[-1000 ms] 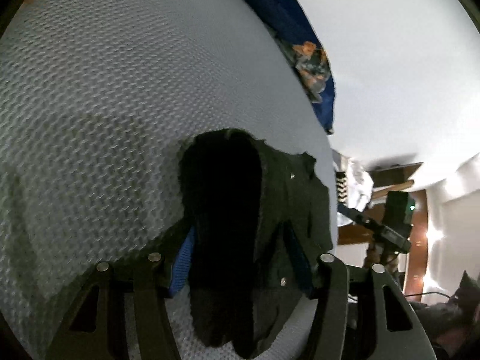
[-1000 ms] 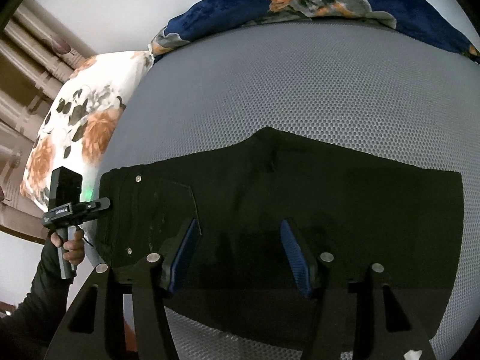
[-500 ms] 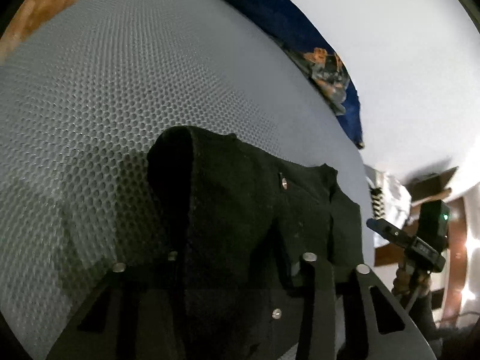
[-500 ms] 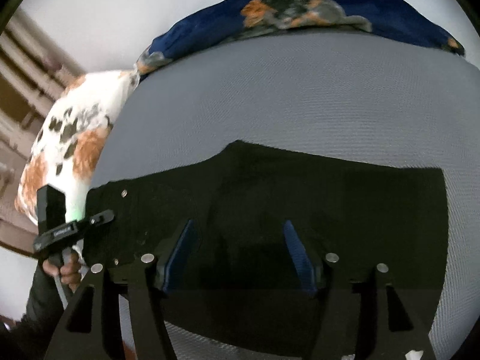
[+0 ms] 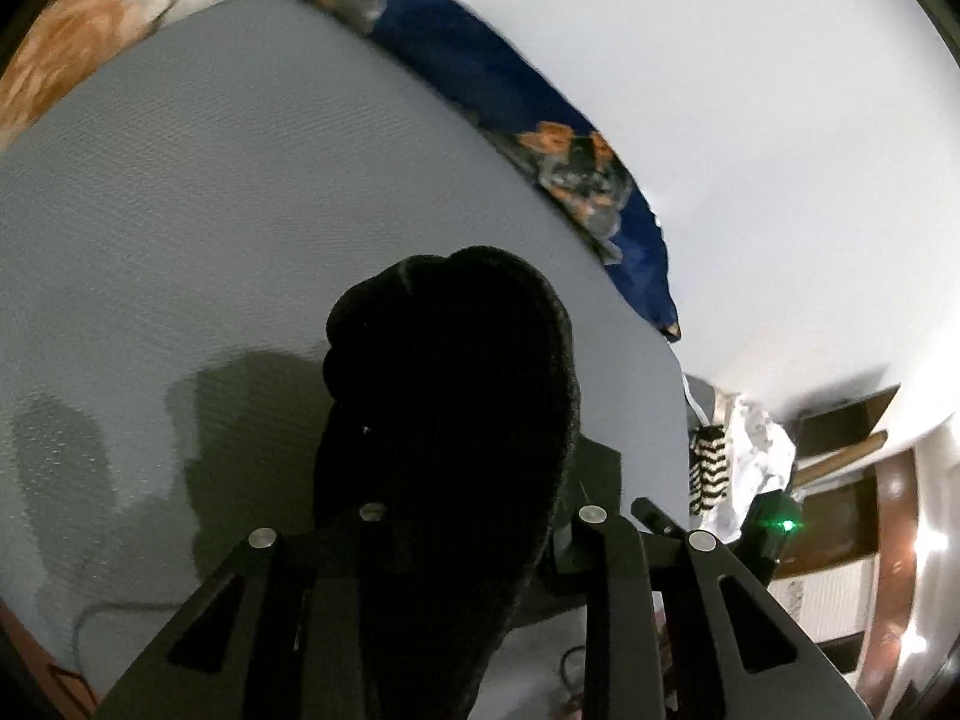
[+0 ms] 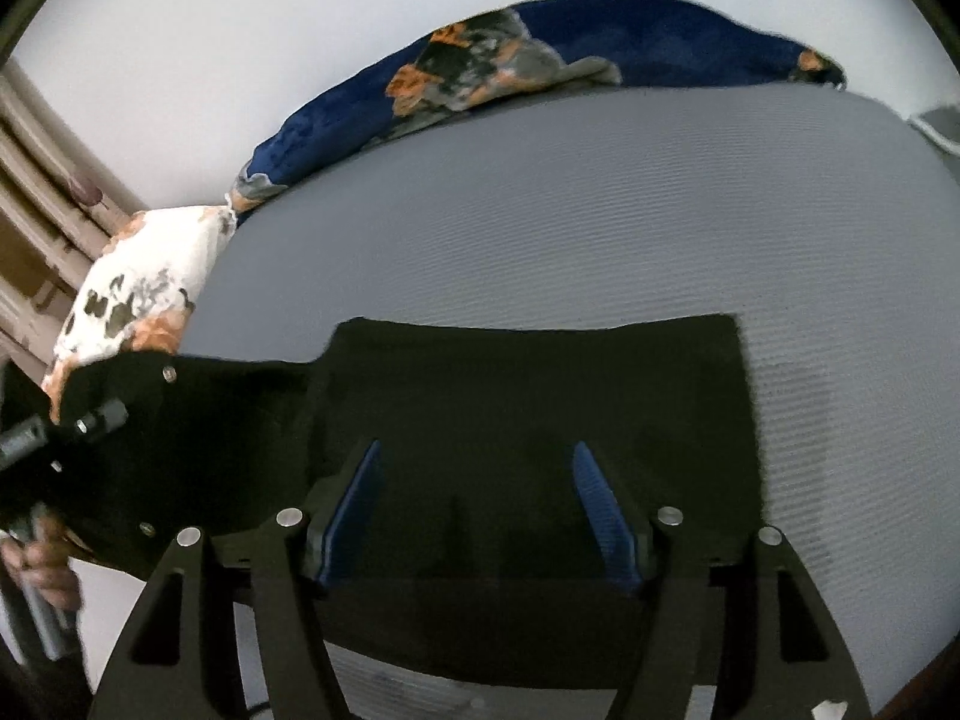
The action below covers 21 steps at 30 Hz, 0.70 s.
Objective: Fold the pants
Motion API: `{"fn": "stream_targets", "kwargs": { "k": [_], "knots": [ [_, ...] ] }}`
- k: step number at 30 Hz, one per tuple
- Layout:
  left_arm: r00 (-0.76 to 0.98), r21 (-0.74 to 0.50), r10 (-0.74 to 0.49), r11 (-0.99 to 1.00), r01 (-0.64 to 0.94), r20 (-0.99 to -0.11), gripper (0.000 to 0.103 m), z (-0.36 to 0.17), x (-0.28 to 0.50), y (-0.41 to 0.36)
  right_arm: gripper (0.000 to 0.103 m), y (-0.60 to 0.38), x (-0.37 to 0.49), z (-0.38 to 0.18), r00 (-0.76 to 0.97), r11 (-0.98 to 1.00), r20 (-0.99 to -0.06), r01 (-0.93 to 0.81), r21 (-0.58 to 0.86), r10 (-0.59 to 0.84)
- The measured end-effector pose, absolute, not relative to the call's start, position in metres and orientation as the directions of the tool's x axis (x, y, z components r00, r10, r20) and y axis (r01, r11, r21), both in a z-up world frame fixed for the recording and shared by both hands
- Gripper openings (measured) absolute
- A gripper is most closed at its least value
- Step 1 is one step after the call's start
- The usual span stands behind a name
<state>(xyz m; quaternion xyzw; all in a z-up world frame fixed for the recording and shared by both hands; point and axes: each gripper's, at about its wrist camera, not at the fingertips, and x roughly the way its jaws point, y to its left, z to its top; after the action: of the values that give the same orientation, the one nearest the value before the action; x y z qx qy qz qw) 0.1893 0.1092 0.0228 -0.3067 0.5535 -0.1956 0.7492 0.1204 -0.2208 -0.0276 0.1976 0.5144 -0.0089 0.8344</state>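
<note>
The black pants (image 6: 528, 420) lie on the grey mattress (image 6: 600, 210), waistband end raised at the left. Your left gripper (image 5: 474, 516) is clamped on that end; bunched cloth fills its view and hides the pads. Your right gripper (image 6: 480, 504) hovers over the flat leg section with fingers (image 6: 354, 498) spread wide, holding nothing. Carry the lifted end across in one level arc, keep the grip firm, and align edges before releasing. Use the right gripper to pin the flat layer.

Dim, fisheye-warped, motion-blurred edges; soft shadows left.
</note>
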Motion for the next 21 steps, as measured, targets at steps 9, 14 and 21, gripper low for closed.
{"fn": "stream_targets", "kwargs": {
  "k": [9,14,21],
  "knots": [
    [0.262,-0.649,-0.627,0.761,0.001,-0.734,0.027,0.028,0.194,0.006,0.066,-0.271,0.085,-0.027,0.507,0.916,-0.847,0.247,0.317,0.157],
    [0.247,-0.606,-0.592,0.795,0.025,-0.767,0.027,0.018,0.194,-0.033,0.066,-0.294,0.073,-0.033,0.516,0.886,-0.841,0.299,0.354,0.162],
    [0.226,-0.555,-0.55,0.83,0.044,-0.804,0.027,0.0,0.192,-0.074,0.066,-0.31,0.064,-0.037,0.531,0.868,-0.835,0.337,0.363,0.143]
  ]
}}
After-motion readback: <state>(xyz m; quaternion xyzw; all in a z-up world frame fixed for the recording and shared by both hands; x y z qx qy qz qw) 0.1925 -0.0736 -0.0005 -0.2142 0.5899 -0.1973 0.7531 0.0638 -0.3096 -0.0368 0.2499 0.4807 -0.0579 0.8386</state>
